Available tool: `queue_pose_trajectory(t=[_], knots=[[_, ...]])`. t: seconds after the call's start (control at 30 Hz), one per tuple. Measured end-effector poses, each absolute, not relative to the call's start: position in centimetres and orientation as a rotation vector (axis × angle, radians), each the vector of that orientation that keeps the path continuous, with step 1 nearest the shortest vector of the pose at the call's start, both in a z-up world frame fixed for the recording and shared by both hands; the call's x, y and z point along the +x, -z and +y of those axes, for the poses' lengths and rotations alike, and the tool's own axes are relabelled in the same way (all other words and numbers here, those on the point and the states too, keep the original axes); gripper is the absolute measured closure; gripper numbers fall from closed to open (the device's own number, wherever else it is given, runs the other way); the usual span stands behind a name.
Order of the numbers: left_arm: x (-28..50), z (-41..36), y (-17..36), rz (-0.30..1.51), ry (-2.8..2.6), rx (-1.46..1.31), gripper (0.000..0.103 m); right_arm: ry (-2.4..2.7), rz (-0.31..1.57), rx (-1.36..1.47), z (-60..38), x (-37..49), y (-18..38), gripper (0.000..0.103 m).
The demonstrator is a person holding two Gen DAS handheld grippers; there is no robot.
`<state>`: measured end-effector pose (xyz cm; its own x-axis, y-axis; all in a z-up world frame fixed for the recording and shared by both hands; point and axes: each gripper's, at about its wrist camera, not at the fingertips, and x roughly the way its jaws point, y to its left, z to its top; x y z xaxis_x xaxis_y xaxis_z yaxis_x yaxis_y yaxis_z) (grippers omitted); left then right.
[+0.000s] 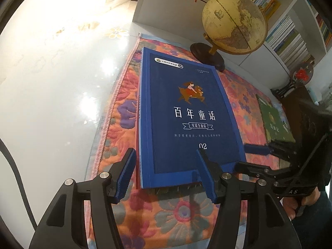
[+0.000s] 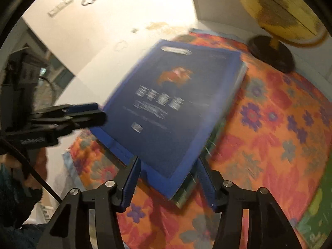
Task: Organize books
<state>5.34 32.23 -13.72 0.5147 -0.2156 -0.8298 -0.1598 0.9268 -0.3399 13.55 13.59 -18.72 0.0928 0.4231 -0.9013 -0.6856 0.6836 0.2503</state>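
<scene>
Blue book [image 1: 186, 112] lies flat, cover up, on the floral cloth [image 1: 238, 95], stacked on at least one other book whose edges peek out at the near corner in the right wrist view; looks like a pile being squared up, top cover roughly aligned with what sits under it

Left gripper [image 1: 166, 173] hangs over the book's near edge, jaws about half open, pads not pressing on anything; one finger sits off the spine side, the other over the cover near the "02", so likely just nudging or steadying the stack

Right gripper [image 2: 168, 183] straddles the near corner of the pile, jaws parted, nothing clamped; frame is blurred so pad contact is unclear

Green book [image 1: 276, 122] lies separately on the cloth to the right, well apart from the pile, probably next to be stacked

Globe [image 1: 234, 22] stands beyond the blue book, clear of it

Containers: white bookshelf [image 1: 290, 39] behind holds rows of upright books, packed tight; no bin or box on the cloth
</scene>
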Motion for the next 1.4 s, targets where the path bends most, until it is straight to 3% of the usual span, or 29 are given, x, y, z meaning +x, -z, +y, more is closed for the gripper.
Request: queue_pose_trajectory(t=[0.13,0.23,0.77,1.0,1.07,1.13,1.27,1.4], knots=[[5.1,30.2,11.8,1.008,0.006,-0.332,0.03,-0.774,1.233,-0.17,9.8,12.4,18.5,0.049],[5.4,27.9,10.5,0.989,0.003,-0.293,0.025,-0.727,1.23,-0.099,6.6,11.8,18.0,0.049],[4.5,7.7,7.8,1.041,0.074,0.005,0.019,-0.458,1.159,0.126,-12.7,5.3,14.5,0.049],[4.3,0.0,4.3,0.927,0.134,0.025,0.019,-0.301,1.028,0.152,-20.5,2.9,10.2,0.049],[3.9,-1.7,2.8,0.866,0.151,0.011,0.015,-0.276,0.962,0.142,-22.2,2.2,8.2,0.049],[3.9,-2.9,2.4,0.851,0.167,0.002,0.009,-0.24,0.924,0.119,-23.1,1.7,6.9,0.046],[4.5,-4.4,3.4,0.897,0.188,-0.02,0.008,-0.211,0.888,0.093,-24.5,1.4,5.5,0.035],[5.9,-3.6,5.1,0.949,0.271,-0.077,0.008,-0.19,0.896,0.098,-25.0,2.4,5.8,0.034]])
